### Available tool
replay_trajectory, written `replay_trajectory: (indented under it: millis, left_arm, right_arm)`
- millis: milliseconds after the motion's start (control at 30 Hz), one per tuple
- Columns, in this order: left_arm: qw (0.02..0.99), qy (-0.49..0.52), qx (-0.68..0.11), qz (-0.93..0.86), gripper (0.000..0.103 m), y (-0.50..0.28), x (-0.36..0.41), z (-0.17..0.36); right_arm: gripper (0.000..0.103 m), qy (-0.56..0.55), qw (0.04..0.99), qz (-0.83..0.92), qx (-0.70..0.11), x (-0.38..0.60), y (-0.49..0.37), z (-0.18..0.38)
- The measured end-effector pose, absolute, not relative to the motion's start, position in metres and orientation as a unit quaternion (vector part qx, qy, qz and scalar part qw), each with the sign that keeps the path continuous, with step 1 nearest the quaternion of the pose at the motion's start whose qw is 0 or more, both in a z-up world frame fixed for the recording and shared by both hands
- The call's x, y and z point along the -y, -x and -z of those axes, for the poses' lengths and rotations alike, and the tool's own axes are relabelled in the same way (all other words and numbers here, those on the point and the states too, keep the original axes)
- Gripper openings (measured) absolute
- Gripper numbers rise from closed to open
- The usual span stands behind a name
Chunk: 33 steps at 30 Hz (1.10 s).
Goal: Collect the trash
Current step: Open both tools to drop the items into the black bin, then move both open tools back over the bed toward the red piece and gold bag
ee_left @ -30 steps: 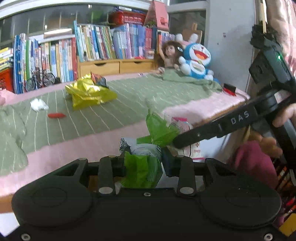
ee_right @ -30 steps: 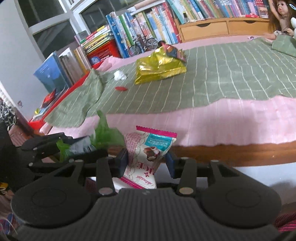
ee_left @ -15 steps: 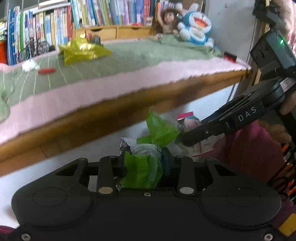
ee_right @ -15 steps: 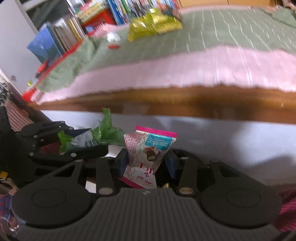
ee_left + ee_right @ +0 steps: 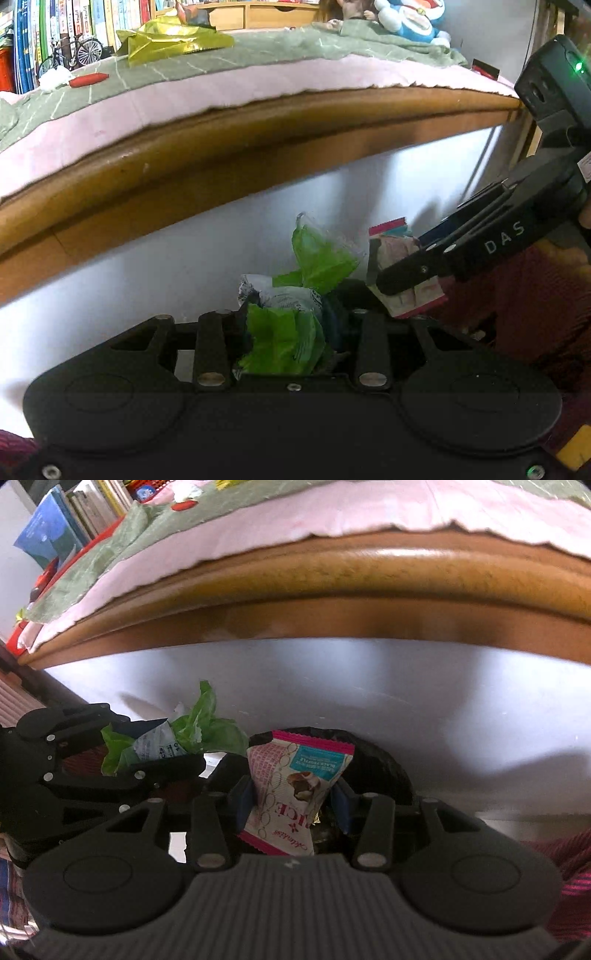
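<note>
Crinkled green plastic fills the left hand-held gripper [image 5: 291, 325], whose jaws are clamped on a crumpled green wrapper [image 5: 284, 339] with a bit of white printed film bunched into it. The right hand-held gripper [image 5: 291, 805] is likewise closed on trash, pinching a pink-and-white snack packet [image 5: 291, 790] across its lower half so the teal label and the serrated top seal stand up free. Both pieces look very light, thin and limp. They would likely fold or slither rather than resist, so a squeeze across a doubled or bunched part seems safer than a grip on a single slick edge. Neither looks fragile, though the glossy packet could slip out if the jaws ease even a little. The two grippers sit just beside each other, low in front of the bed's white side panel [image 5: 443, 709] and below its wooden rail [image 5: 184, 162]. Right behind the snack packet, the right wrist view shows a dark round opening lined with black film, probably a bin [image 5: 391, 771]. Something small and glinting lies inside it, too dim to name. Up on the bed, well apart from both grippers, more litter remains on the green blanket [image 5: 258, 48]: a crumpled gold foil bag [image 5: 170, 40], a small red wrapper [image 5: 88, 78] and a white wad [image 5: 55, 78].
</note>
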State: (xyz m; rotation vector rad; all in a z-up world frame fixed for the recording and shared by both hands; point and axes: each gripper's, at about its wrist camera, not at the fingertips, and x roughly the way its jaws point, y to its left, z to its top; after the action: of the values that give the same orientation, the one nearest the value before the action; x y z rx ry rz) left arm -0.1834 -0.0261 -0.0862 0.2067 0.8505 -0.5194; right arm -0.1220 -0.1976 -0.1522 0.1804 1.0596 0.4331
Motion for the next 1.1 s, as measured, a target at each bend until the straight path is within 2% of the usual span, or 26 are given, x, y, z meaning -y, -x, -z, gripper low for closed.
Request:
replay_trajectory:
  millis: [33, 233, 333, 733, 1100]
  left_arm:
    - [0.874, -0.101, -0.407, 0.247, 0.048, 0.184, 0.026, 0.086]
    - [0.873, -0.105, -0.405, 0.251, 0.067, 0.185, 0.029, 0.086]
    - [0.875, -0.105, -0.403, 0.248, 0.073, 0.186, 0.030, 0.085]
    - [0.883, -0.093, -0.390, 0.243, 0.077, 0.191, 0.024, 0.069]
    - [0.905, -0.056, -0.319, 0.276, 0.080, 0.203, 0.011, -0.006]
  right_arm:
    - [0.069, -0.089, 0.836, -0.202, -0.502, 0.199, 0.122, 0.153]
    - [0.075, -0.102, 0.836, -0.192, -0.505, 0.201, 0.121, 0.155]
    - [0.076, -0.104, 0.836, -0.189, -0.504, 0.203, 0.121, 0.155]
    - [0.078, -0.095, 0.846, -0.190, -0.488, 0.202, 0.123, 0.138]
    - [0.083, -0.048, 0.880, -0.261, -0.394, 0.205, 0.148, 0.057]
